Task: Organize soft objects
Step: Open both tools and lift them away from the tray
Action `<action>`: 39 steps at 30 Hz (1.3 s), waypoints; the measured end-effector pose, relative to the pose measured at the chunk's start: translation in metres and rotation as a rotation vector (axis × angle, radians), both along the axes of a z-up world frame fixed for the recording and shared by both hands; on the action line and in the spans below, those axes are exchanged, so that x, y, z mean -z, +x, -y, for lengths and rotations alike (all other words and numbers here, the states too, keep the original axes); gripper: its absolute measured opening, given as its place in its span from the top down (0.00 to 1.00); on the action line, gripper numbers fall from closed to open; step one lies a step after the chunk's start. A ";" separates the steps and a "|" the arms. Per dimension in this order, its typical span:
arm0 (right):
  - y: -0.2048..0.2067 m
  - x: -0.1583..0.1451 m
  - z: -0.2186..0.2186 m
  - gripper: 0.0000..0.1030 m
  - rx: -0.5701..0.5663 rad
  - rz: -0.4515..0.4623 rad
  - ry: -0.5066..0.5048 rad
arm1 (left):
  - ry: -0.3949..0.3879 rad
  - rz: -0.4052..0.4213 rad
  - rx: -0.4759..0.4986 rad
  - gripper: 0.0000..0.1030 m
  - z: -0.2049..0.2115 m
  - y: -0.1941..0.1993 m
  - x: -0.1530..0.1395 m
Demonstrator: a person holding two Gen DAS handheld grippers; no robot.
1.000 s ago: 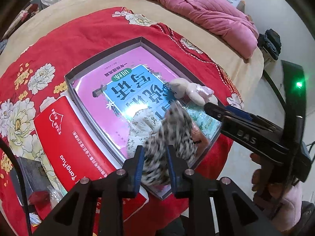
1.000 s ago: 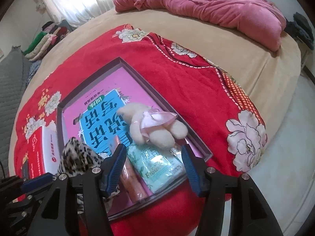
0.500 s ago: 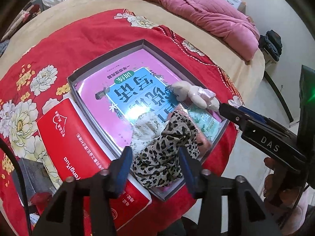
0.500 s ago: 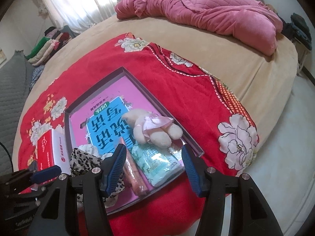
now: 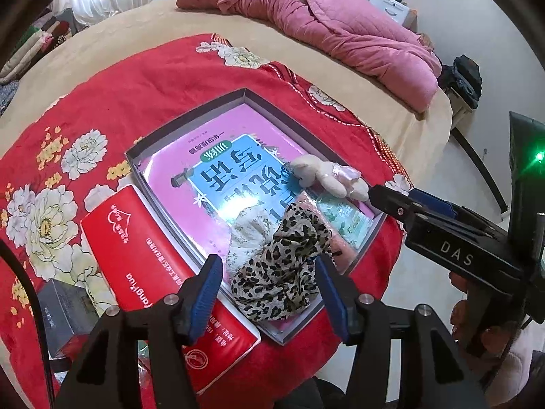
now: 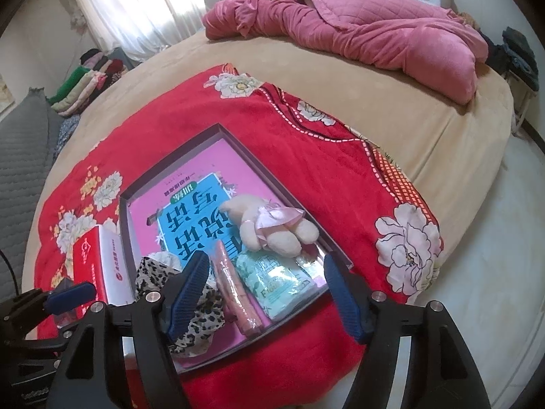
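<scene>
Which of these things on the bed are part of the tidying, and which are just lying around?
Part of the job: leopard-print cloth, floral cloth, plush toy, gray tray holding them.

Lying about: red box, pink quilt, folded clothes.

White letters "DAS" stand on the black body of the right gripper (image 5: 456,255). The mint-green plastic packet (image 6: 277,281) reads what looks like "Flow…". The red rectangular carton (image 5: 160,269) carries "…angHua" beside Chinese print, upside down.
</scene>
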State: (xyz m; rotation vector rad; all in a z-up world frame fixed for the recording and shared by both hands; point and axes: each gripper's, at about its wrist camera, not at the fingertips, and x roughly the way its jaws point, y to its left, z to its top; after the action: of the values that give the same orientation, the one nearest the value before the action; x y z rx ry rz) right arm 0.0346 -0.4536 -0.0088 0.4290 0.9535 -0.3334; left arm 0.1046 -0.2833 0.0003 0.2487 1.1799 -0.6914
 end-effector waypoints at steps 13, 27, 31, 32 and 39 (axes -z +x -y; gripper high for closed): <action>-0.003 -0.019 -0.014 0.29 -0.016 0.011 -0.038 | -0.017 0.042 -0.014 0.37 -0.017 -0.008 -0.022; -0.011 -0.040 -0.031 0.26 -0.028 0.026 -0.096 | -0.027 0.066 -0.019 0.30 -0.036 -0.022 -0.039; -0.015 -0.046 -0.036 0.26 -0.032 0.034 -0.104 | -0.028 0.080 -0.029 0.29 -0.043 -0.026 -0.042; -0.016 -0.048 -0.038 0.26 -0.033 0.037 -0.105 | -0.029 0.082 -0.032 0.29 -0.046 -0.026 -0.043; -0.021 -0.059 -0.051 0.26 -0.047 0.053 -0.128 | -0.032 0.102 -0.061 0.29 -0.062 -0.033 -0.050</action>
State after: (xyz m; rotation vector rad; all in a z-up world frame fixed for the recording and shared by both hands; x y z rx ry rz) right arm 0.0135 -0.4030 0.0505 0.2968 0.8834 -0.3366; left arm 0.0720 -0.2216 0.0503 0.2179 1.0741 -0.6361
